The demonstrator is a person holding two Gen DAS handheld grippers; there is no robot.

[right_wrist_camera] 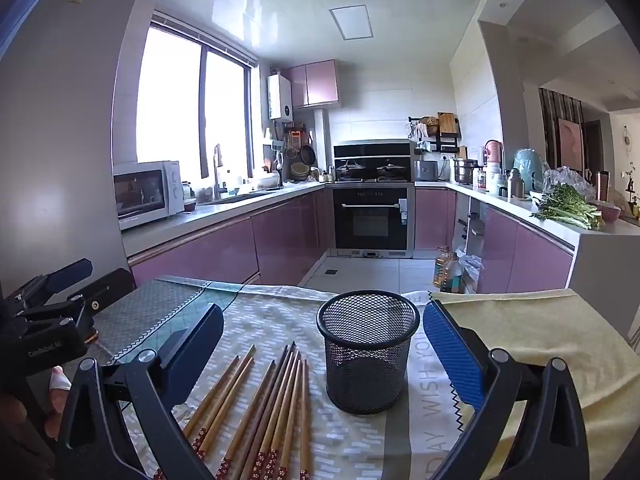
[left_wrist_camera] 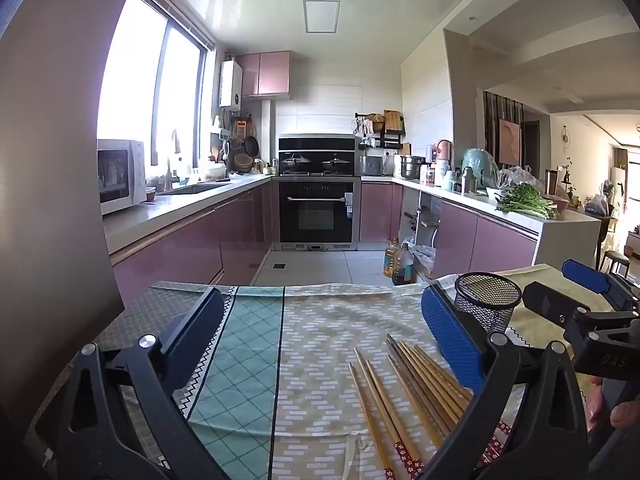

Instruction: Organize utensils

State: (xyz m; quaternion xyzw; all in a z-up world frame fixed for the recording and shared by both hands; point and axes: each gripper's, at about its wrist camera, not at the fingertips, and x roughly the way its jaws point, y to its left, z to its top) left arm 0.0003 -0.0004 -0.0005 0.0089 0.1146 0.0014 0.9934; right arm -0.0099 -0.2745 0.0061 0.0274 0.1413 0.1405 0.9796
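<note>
Right wrist view: the chopsticks (right_wrist_camera: 260, 408) lie on the table (right_wrist_camera: 560, 340) just left of the mesh cup (right_wrist_camera: 368, 356). Both claws, left (left_wrist_camera: 320, 344) and right (right_wrist_camera: 324, 356), gape wide, gripping nothing.

Black mesh cup (right_wrist_camera: 366, 354); tan chopsticks (right_wrist_camera: 276, 408) with red flowered ends; beige tablecloth (right_wrist_camera: 280, 320) with white dashes, teal diamond-check band at its left edge; yellow cloth (right_wrist_camera: 552, 332).

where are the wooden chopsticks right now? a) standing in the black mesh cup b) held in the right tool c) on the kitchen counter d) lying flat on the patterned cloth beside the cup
d: the wooden chopsticks lie loose on the patterned cloth left of the empty black mesh cup, and both tools stand open with nothing in them.
</note>
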